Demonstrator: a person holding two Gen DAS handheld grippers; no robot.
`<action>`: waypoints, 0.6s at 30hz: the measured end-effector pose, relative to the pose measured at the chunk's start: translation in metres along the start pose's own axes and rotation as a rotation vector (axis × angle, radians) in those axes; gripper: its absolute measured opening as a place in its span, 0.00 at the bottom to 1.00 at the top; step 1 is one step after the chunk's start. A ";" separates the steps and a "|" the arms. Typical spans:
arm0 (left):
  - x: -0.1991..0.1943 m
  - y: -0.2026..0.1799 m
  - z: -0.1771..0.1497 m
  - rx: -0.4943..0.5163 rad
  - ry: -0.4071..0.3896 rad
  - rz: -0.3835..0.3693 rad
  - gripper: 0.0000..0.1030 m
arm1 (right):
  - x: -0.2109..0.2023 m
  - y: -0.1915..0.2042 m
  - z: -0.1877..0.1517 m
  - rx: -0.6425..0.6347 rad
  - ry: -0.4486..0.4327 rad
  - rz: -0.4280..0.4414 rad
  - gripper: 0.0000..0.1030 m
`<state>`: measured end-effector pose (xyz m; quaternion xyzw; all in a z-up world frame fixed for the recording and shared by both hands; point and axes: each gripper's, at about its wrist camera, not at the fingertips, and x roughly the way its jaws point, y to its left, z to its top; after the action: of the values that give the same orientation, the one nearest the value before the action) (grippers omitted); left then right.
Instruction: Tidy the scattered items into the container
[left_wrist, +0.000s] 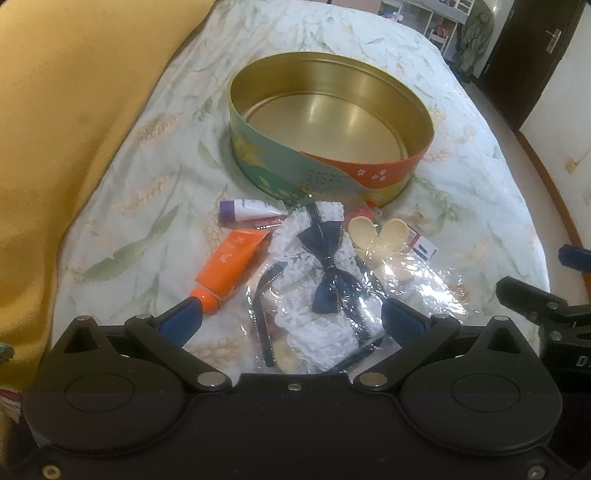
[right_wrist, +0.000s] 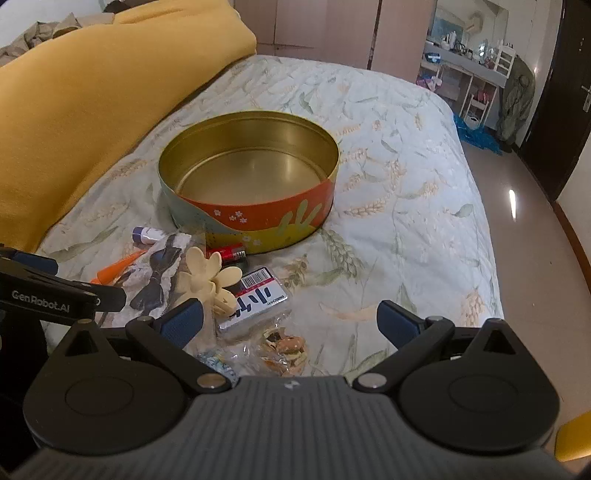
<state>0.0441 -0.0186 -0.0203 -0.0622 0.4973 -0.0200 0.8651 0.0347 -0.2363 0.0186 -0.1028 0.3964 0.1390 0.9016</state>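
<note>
**Loose items on the bed, tin empty, both tools released**

**Left wrist view.** The left tool (left_wrist: 291, 319) has its jaws spread wide and grips nothing; it hangs over the bagged lace bow (left_wrist: 325, 273).
- Lace bow: soft cloth in a crinkly clear bag. Probably light and slippery; best pinched across the thick middle, not by the loose film.
- Orange tube (left_wrist: 225, 269): just left of the bow, cap towards the camera. It looks squashy; a hold across the body near the cap should be firmest.
- Purple-capped tube (left_wrist: 245, 210): small, near the tin's foot, partly under the bag's edge.
- Cream flower clip (left_wrist: 380, 236): right of the bow, hard plastic. The petals may snap, so the centre is the safer hold.
- Round tin (left_wrist: 328, 162): beyond the pile, open and empty. Stiff metal with a smooth gold inside.

**Right wrist view.** The right tool (right_wrist: 290, 325) is likewise wide open and empty, above the near edge of the pile.
- Barcoded packet (right_wrist: 258, 299): flat, glossy, likely slick; take it by its short sides.
- Red battery (right_wrist: 227, 254): against the tin's base; it would likely roll.
- Bag of small snacks (right_wrist: 284, 349): crushable.

**Surface and room.** Quilted leaf-print bedspread (right_wrist: 406, 155), soft and yielding; a yellow blanket (right_wrist: 74, 110) along the left. Glossy floor, shelves and a dark door on the right.
</note>
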 end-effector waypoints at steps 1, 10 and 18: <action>-0.001 0.000 0.001 0.004 0.001 0.002 1.00 | 0.002 0.000 0.001 -0.002 0.011 -0.005 1.00; -0.006 -0.010 0.002 0.060 0.011 0.041 1.00 | 0.009 0.008 0.005 -0.028 0.104 -0.035 1.00; -0.005 -0.008 0.002 0.048 0.028 0.030 1.00 | 0.011 0.014 0.008 -0.054 0.133 -0.048 1.00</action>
<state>0.0430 -0.0261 -0.0139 -0.0335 0.5099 -0.0198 0.8594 0.0422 -0.2186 0.0146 -0.1457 0.4490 0.1211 0.8732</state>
